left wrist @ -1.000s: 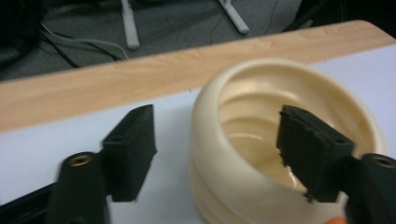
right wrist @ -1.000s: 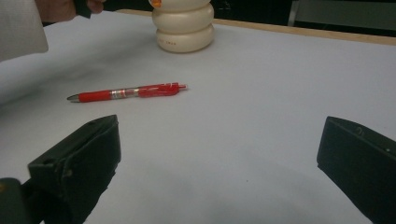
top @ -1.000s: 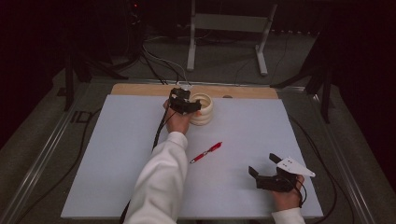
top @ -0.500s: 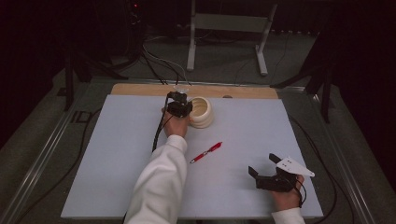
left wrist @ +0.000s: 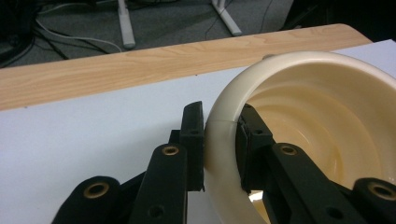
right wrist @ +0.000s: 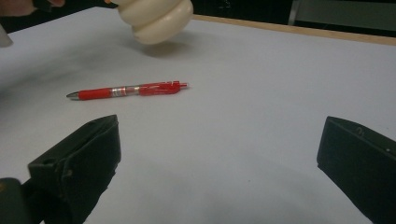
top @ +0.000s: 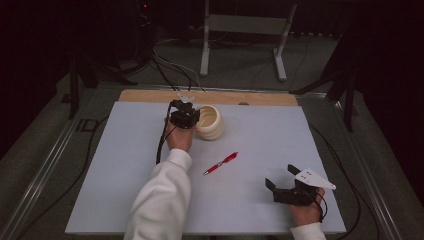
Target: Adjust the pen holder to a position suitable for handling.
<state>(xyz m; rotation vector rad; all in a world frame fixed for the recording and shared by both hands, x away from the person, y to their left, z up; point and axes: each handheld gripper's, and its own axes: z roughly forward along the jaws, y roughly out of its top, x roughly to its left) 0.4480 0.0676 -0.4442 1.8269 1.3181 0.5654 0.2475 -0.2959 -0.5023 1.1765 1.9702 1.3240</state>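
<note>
1. No readable writing shows on the cup, the pen or either gripper.
2. The left gripper has just been closing and now clamps the cup's rim, one jaw outside the wall and one inside.
3. In the right gripper view the cup is tilted, its base off the table.
4. The right gripper stands wide apart, holding nothing; the pen lies ahead of it, towards its left jaw.

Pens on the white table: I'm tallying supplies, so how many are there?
1. A red plastic pen lies flat mid-table on the white board, between the cream ribbed bowl and the right gripper. None seems hidden.
</note>
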